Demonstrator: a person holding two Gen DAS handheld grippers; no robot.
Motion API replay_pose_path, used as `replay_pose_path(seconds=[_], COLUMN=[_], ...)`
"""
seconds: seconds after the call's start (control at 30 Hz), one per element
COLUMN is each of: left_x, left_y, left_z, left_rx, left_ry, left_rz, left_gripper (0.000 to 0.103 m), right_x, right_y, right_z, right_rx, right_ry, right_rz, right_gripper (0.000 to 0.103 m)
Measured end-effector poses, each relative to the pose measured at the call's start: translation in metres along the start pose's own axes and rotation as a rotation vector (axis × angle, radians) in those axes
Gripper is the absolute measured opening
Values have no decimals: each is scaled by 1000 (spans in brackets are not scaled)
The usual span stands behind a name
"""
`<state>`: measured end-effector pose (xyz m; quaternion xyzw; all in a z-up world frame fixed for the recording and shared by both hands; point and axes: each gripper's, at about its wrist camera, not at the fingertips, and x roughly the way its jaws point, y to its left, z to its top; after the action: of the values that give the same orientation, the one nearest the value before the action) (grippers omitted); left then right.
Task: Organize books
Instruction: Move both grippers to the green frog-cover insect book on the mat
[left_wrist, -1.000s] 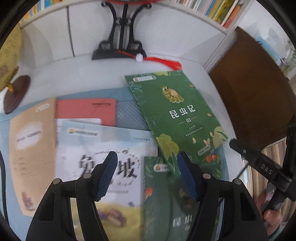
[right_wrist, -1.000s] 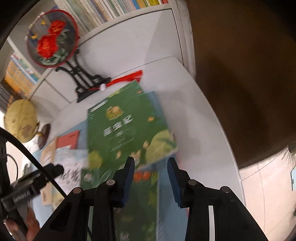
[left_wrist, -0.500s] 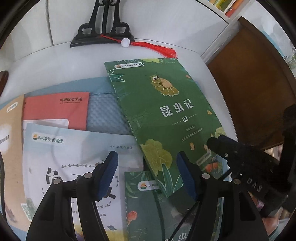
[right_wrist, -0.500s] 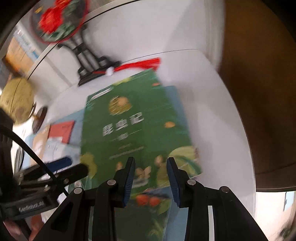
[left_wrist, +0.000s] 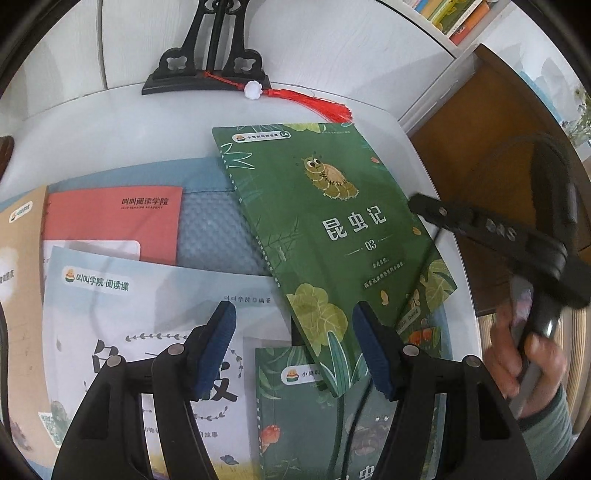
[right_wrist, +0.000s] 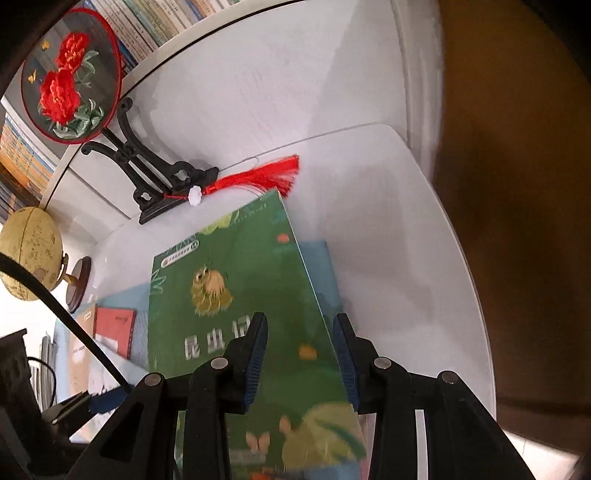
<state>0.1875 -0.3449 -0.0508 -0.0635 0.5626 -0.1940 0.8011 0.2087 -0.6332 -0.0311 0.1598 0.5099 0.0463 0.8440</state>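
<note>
A green insect book (left_wrist: 332, 236) lies tilted on the white table, atop a second green book (left_wrist: 306, 417); it also shows in the right wrist view (right_wrist: 236, 306). A pale blue book (left_wrist: 122, 325), a red book (left_wrist: 110, 221) and a tan book (left_wrist: 18, 258) lie to the left. My left gripper (left_wrist: 295, 347) is open above the near books. My right gripper (right_wrist: 299, 354) is open, hovering over the green book's right edge; it also shows in the left wrist view (left_wrist: 480, 225).
A black fan stand (left_wrist: 207, 70) with a red tassel (left_wrist: 317, 103) stands at the back wall. A blue mat (left_wrist: 218, 232) lies under the books. A globe (right_wrist: 29, 258) stands far left. A brown cabinet (left_wrist: 498, 147) flanks the table's right edge (right_wrist: 469, 295).
My right gripper has moved forward over the green book's right edge. My left gripper has come lower and closer to the books. Both stay open.
</note>
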Motion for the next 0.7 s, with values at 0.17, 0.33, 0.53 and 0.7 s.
replay_pose_path(seconds=[0.17, 0.33, 0.53, 0.7], left_x=[1, 6, 1, -37], left_y=[0, -1, 2, 6], left_z=[1, 5, 1, -17], left_rx=[13, 19, 7, 38], left_ry=[-1, -12, -2, -42], left_rz=[-6, -13, -81, -156], left_gripper=[63, 63, 63, 63], right_x=[20, 21, 5, -28], right_y=[-1, -4, 7, 32], right_z=[8, -3, -20, -38], right_rx=[-11, -44, -50, -72], right_ry=[47, 63, 82, 69], right_rz=[35, 53, 100, 160], right_gripper=[35, 36, 37, 37])
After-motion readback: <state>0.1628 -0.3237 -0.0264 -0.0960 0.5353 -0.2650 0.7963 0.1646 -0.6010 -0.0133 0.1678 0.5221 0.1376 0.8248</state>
